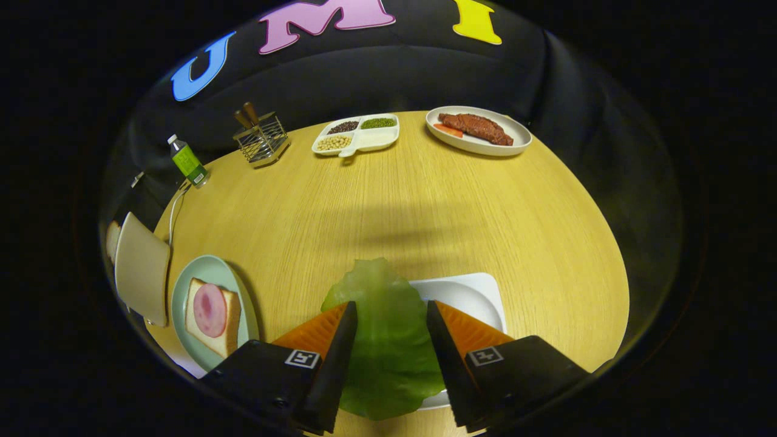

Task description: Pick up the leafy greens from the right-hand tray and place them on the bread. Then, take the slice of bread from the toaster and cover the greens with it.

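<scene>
Gripping leafy greens | tool clamped | long axis runs forward

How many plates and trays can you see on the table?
4. A white tray under the lettuce leaf held between the gripper fingers, a green plate with bread, a divided tray and an oval plate beyond.

green lettuce leaf; white tray; pale-wood table.
</scene>
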### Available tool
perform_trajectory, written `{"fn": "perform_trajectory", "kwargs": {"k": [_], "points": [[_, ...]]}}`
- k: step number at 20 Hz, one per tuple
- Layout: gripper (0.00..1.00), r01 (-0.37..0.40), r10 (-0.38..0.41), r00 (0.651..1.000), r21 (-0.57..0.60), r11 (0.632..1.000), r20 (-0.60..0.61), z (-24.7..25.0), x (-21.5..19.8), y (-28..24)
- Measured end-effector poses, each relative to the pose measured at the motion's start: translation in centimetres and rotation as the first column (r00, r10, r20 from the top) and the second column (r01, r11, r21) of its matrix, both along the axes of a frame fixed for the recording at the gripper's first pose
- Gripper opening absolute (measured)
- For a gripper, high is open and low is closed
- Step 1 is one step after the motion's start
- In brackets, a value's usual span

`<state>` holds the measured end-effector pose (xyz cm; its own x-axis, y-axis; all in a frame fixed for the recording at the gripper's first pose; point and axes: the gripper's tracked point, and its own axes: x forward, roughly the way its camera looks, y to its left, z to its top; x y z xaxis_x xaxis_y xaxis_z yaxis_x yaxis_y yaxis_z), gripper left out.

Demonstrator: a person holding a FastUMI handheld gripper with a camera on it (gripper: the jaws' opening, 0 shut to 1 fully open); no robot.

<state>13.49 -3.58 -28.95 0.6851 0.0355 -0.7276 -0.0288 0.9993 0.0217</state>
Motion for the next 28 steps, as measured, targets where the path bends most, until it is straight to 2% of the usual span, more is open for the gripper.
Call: {"fn": "perform_trajectory", "kwargs": {"k": [1, 3, 4, 6, 10, 13, 17, 21, 28], "points": [[0.71, 0.019, -0.019, 1.000, -0.032, 0.999, 0.013, -0.1, 0.4, -0.9], [0.34, 0.035, -0.035, 0.999, -0.009, 0.999, -0.001, 0.0, 0.2, -1.1], [0.32, 0.035, -0.035, 0.999, -0.008, 0.999, 0.003, 0.1, 0.4, -1.4], [0.08, 0.035, -0.035, 0.999, 0.003, 0.999, -0.003, 0.0, 0.5, -1.3], [0.05, 0.044, -0.041, 0.999, 0.101, 0.994, -0.029, 0.9, 0.2, -0.9], [0.05, 0.045, -0.050, 0.998, 0.136, 0.990, 0.032, 3.4, 0.2, -1.4], [0.05, 0.017, -0.023, 0.998, 0.104, 0.994, 0.059, 4.9, -1.4, -1.8], [0.05, -0.006, -0.012, 0.992, 0.142, 0.990, 0.128, 8.8, -2.5, -0.7], [0.05, -0.098, 0.059, 0.970, 0.160, 0.982, 0.234, 16.2, -4.1, 3.5]]}}
